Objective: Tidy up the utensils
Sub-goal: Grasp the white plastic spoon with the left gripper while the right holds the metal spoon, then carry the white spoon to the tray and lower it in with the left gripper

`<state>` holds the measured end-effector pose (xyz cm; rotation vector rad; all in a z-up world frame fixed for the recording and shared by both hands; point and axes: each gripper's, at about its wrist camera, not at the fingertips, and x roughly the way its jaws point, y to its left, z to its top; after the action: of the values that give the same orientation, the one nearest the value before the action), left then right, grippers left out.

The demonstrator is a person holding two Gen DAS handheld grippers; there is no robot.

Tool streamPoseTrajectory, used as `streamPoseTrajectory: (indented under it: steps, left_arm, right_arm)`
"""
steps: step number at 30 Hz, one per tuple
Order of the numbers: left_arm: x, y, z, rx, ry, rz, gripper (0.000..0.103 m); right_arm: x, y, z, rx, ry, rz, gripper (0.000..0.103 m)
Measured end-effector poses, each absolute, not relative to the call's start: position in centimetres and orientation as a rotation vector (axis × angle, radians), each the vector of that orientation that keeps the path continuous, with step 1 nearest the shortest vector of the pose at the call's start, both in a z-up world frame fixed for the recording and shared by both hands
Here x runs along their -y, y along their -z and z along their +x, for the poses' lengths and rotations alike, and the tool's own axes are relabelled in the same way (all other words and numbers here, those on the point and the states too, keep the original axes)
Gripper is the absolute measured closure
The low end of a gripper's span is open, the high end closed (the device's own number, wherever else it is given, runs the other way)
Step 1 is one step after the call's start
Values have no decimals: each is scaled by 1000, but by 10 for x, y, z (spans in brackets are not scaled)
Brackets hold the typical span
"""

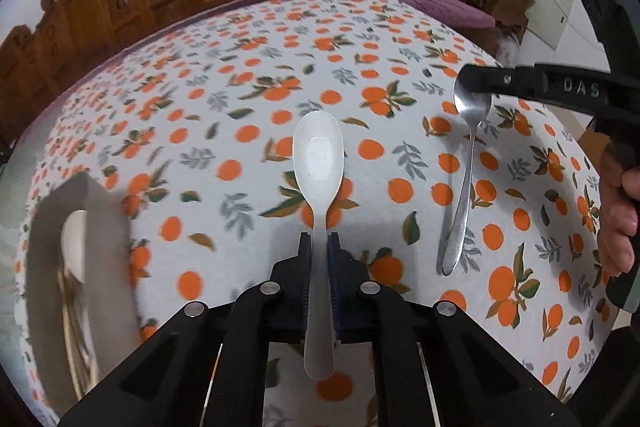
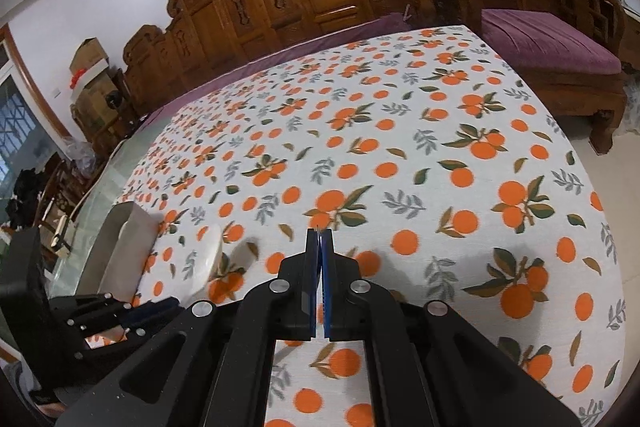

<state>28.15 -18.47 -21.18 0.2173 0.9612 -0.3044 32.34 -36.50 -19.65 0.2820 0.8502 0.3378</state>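
**Two spoons lifted off the orange-print desk, one in each tool**

In the left wrist view, the left tool point(image 1: 319, 247) sits at the bottom centre of the frame, its two jaws pressed together on the handle of a white spoon point(image 1: 319, 163). The spoon runs straight up the middle of the picture: its handle end pokes out below the jaws, and its pale bowl points away toward the centre of the frame, above a desk point(image 1: 248, 75) covered in a white cloth printed with oranges and leaves. Gripping the handle partway along likely keeps the bowl steady and free for setting down.

At the right of the same view, the right tool point(image 1: 476, 83) reaches in from the edge, held by a person's hand point(image 1: 618, 223). Its tips are clamped on the bowl of a metal spoon point(image 1: 464, 179), which hangs down toward the lower right with its handle tip close to the cloth; whether it touches is unclear.

At the lower left of that view stands a grey holder point(image 1: 44, 227), blurred, with a pale utensil and some thin sticks inside. It is probably where the spoons belong, and it lies well left of both tools.

In the right wrist view, the right tool's jaws meet at centre frame; only a sliver of metal shows at their tips.
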Motion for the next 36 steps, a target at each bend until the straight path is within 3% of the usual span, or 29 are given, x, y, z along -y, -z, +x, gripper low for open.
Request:
streamPoseTrajectory:
  steps: [36]
  left_arm:
    - [43, 157, 257, -875, 144, 147, 95]
  right_arm:
    - [278, 168, 291, -811, -510, 143, 100]
